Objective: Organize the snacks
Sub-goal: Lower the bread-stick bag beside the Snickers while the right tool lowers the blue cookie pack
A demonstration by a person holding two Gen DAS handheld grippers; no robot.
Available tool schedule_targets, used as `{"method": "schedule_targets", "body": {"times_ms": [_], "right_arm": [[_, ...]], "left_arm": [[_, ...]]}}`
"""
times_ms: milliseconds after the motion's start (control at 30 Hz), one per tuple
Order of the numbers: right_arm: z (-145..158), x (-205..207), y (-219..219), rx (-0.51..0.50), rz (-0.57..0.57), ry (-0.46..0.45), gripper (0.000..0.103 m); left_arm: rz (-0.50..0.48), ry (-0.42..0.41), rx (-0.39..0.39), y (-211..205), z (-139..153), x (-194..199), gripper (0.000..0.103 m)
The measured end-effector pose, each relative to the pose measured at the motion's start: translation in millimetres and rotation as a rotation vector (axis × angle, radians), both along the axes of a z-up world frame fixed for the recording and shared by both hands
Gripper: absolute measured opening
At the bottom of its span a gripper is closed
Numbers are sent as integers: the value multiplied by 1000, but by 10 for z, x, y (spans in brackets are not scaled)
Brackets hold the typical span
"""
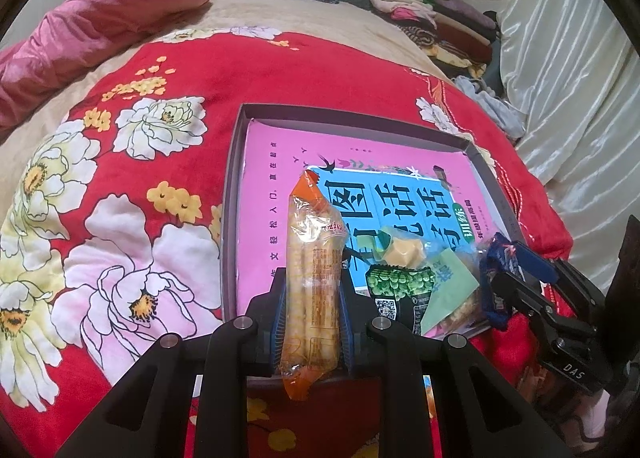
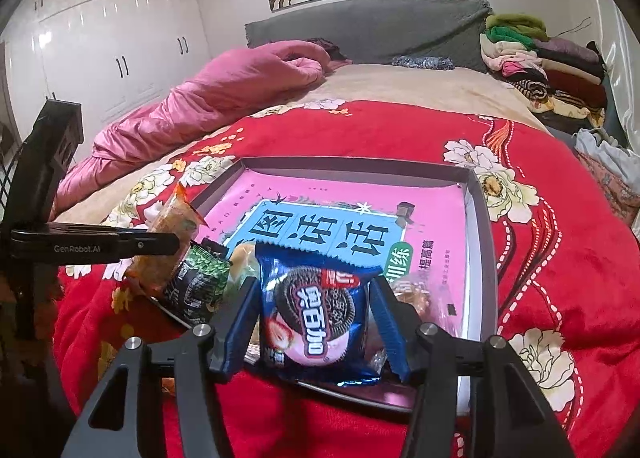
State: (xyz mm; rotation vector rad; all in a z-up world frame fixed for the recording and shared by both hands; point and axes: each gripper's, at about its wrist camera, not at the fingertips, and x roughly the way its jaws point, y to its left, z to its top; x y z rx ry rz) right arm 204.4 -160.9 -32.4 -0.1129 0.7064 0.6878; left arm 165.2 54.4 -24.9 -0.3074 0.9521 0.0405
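The left gripper (image 1: 308,322) pinches an orange-ended biscuit-stick packet (image 1: 310,286) between its fingers (image 1: 280,318), over the near edge of the shallow box (image 1: 236,162) on the bed (image 1: 132,162); the right gripper (image 2: 314,332) brackets a blue Oreo packet (image 2: 316,310), its fingers slightly spread with gaps visible either side. Risk: the Oreo packet sits half over the box's near rim; a loose grip could let it slide onto the blanket; the green pea packet (image 2: 196,282) crowds that corner.

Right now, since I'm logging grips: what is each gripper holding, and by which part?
The left gripper clamps the orange biscuit pack by its lower half. The blue cookie pack sits between the right gripper's parted fingers, apparently unclamped.
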Motion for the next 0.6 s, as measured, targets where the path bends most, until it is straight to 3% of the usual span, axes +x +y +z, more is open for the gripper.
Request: {"method": "schedule_targets", "body": {"times_ms": [367, 600], "right_arm": [[1, 0, -6, -4, -5, -6, 56], [4, 4, -25, -10, -21, -13, 59]], "left_arm": [[0, -5, 1, 4, 33, -18, 26], [5, -2, 0, 17, 37, -26, 34]]}}
